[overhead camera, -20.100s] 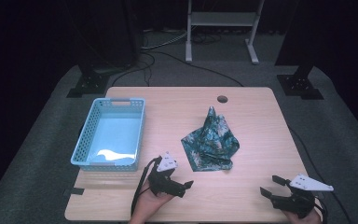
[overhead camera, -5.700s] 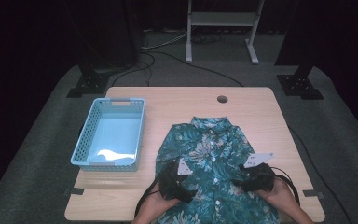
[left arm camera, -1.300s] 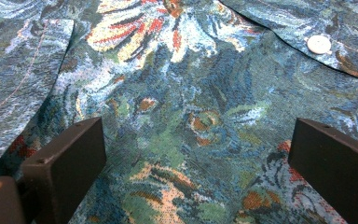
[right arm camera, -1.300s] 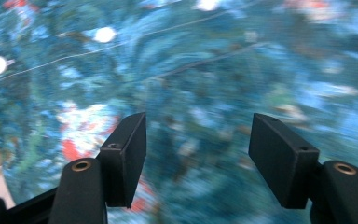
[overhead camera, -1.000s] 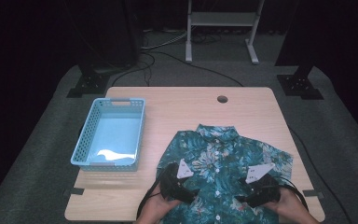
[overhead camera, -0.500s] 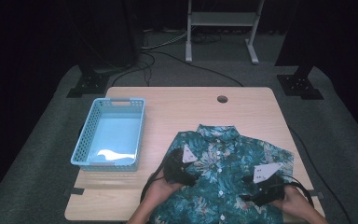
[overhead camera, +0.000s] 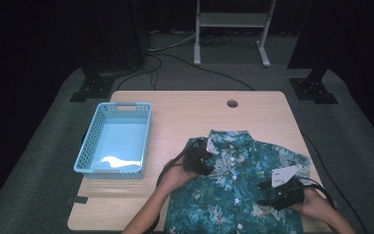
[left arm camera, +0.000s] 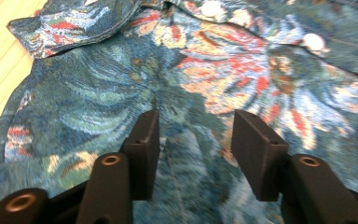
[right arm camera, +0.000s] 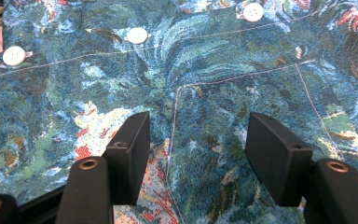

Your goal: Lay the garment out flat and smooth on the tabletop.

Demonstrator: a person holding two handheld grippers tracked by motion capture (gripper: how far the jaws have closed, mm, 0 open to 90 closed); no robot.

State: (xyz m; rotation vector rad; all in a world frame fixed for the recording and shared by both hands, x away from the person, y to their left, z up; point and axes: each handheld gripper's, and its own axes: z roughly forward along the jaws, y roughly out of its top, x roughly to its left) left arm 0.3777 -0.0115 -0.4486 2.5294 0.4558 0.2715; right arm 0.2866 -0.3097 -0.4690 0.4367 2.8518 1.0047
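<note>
Nowhere any legible brand, label or writing, neither on the shirt [overhead camera: 243, 185] nor on the basket [overhead camera: 114, 139]; shirt spread flat, front up, on the near right part of the table [overhead camera: 185, 105], collar [overhead camera: 229, 137] toward the far edge, hem running off the near edge, row of white buttons [right arm camera: 137, 35] down the placket, blue-green floral print with red patches; left gripper [left arm camera: 193, 140] down on the shirt's left shoulder area, just beside the collar, jaws parted wide with only flat cloth between them, nothing gripped, a fold of sleeve and bare wood off to the left in the left gripper view; seen from the high view as a black body [overhead camera: 198, 160] held by the left hand [overhead camera: 175, 174] at the shirt's left edge; right gripper [right arm camera: 196, 140] low over the chest pocket [right arm camera: 242, 126], jaws likewise spread wide, pocket seam running between them, no cloth pinched; in the high view held by the right hand [overhead camera: 316, 204] over the shirt's right side near the sleeve, grey plate [overhead camera: 285, 174] on top; light blue basket well apart on the table's left, something pale and glossy at its bottom, too unclear to name; round hole [overhead camera: 232, 103] in the tabletop near the far edge.
</note>
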